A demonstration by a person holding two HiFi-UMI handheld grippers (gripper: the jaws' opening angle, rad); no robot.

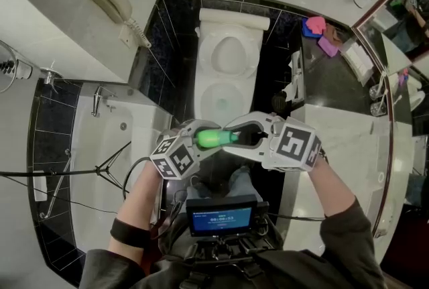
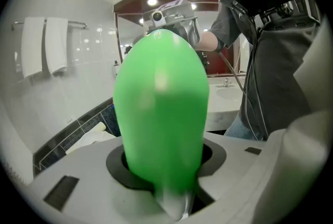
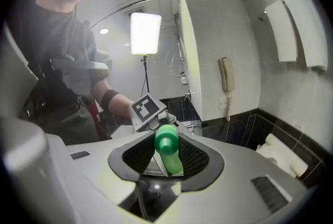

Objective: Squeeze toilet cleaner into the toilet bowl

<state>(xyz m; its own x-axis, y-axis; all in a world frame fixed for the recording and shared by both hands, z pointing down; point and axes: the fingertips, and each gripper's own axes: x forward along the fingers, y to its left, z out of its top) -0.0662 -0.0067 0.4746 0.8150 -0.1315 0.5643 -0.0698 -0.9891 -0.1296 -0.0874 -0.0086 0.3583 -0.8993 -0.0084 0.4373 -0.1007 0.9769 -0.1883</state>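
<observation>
The bottle (image 1: pixel 216 138) is held lying level in the air, on the near side of the toilet (image 1: pixel 203 94). Its body is pinched by the left claw (image 1: pixel 200 141). Its cap (image 3: pixel 166 140) is pinched by the right claw (image 1: pixel 236 137).

Toilet cleaner bottle (image 1: pixel 214 139): bright green, smooth rounded body tapering to a narrow green-capped neck; lying level in the air, body clamped in left gripper (image 1: pixel 198 140), neck end between pads of right gripper (image 1: pixel 240 136). Toilet bowl (image 1: pixel 222 88): white, lid raised, open, below and ahead of the bottle.
</observation>
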